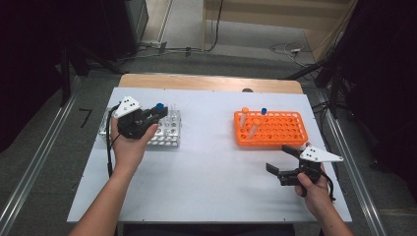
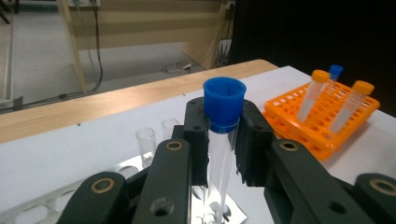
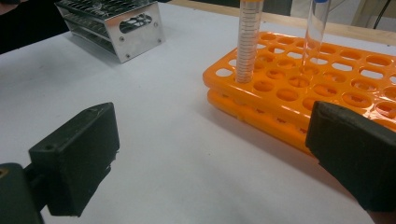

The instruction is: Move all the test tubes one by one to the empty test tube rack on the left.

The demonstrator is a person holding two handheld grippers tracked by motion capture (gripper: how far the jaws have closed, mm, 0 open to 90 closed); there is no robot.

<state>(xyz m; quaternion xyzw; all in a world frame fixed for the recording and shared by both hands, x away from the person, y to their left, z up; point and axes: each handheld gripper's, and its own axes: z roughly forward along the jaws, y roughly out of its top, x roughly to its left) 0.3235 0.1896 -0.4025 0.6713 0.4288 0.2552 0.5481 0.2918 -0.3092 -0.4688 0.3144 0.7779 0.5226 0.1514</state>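
The left tool (image 2: 223, 154) is clamped on a blue-capped tube (image 2: 223, 122), held upright just above the metal rack (image 1: 169, 133) beneath it. To its right, the orange rack (image 1: 271, 129) already carries three tubes. The right tool (image 1: 284, 162) waits wide open and empty near that rack. This tube's transfer seems barely begun.

From above our side of the white table (image 1: 206, 162) we look forward and down. Our left gripper view sits close behind its jaws, facing the orange rack (image 2: 322, 116) at two o'clock. Our right gripper view, low and near, shares that orange rack (image 3: 327, 79) at one o'clock.
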